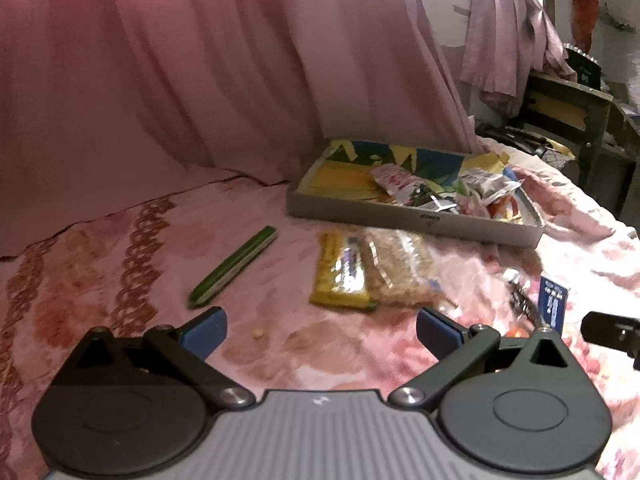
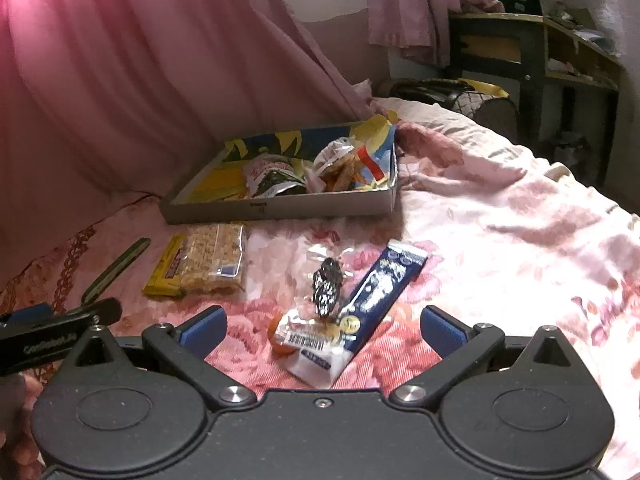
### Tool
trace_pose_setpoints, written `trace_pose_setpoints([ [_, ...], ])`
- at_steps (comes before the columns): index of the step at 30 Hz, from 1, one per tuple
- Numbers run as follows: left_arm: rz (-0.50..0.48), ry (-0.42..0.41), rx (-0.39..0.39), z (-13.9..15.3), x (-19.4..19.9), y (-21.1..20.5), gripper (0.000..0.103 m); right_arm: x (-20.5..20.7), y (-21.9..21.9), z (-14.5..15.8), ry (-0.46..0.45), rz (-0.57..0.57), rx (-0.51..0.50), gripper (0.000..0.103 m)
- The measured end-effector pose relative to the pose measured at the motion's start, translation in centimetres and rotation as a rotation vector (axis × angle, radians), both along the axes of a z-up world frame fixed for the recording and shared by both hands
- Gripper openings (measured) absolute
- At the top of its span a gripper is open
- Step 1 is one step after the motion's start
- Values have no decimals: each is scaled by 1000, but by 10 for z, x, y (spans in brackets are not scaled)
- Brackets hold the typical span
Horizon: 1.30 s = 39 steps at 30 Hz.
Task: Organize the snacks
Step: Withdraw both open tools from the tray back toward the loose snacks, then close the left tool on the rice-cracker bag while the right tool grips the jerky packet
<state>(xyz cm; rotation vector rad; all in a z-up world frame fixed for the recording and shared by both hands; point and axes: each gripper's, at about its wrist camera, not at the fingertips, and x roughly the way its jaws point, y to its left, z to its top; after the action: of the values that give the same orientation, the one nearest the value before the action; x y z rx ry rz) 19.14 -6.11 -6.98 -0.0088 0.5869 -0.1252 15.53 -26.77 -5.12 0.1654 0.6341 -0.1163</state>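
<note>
A shallow grey box (image 1: 416, 222) was seen on a pink flowered bedspread (image 1: 120, 240), at the far side near a pink curtain (image 1: 200, 60). Its inside was printed in yellow and blue. Several snack packets (image 1: 404, 184) were piled in its right half; the left half was seen bare. From the right wrist view the same box (image 2: 280, 206) was noted with the packets (image 2: 276, 178) heaped toward its middle and right.

Just in front of the box, two flat snacks lay side by side and touching: a yellow bar (image 1: 340, 272) on the left and a clear bag of pale cereal squares (image 1: 400, 268) on the right. A green stick (image 1: 234, 266) lay well apart to their left, angled toward the far right.

Nearer and to the right, a blue packet (image 2: 380, 300) lay slanted, with a small dark wrapped sweet (image 2: 328, 286) just beside it on the left. A clear packet with a barcode (image 2: 312, 340) rested against the blue packet's near end, over something orange.

The left gripper (image 1: 320, 330) was held low over the bedspread, fingers spread wide, nothing between them. The right gripper (image 2: 324, 330) was likewise spread wide, the barcode packet lying on the bedspread between its fingers, ungrasped.

A dark desk (image 2: 520, 52) was noted at the far right.
</note>
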Motion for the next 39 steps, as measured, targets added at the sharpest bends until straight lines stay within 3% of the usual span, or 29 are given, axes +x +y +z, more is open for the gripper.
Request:
trace_pose_setpoints([
  [14, -127, 46, -53, -4, 69, -28, 103, 57, -22, -17, -5, 145, -46, 102],
  [19, -185, 85, -40, -8, 97, -43, 103, 78, -21, -34, 32, 199, -59, 91],
  [29, -218, 152, 21, -25, 124, -75, 102, 96, -27, -57, 103, 192, -6, 69],
  [34, -201, 193, 38, -36, 128, -82, 92, 101, -26, -61, 95, 193, -7, 64],
  [39, -197, 183, 84, -39, 126, -85, 83, 103, -21, -62, 92, 212, -25, 59],
])
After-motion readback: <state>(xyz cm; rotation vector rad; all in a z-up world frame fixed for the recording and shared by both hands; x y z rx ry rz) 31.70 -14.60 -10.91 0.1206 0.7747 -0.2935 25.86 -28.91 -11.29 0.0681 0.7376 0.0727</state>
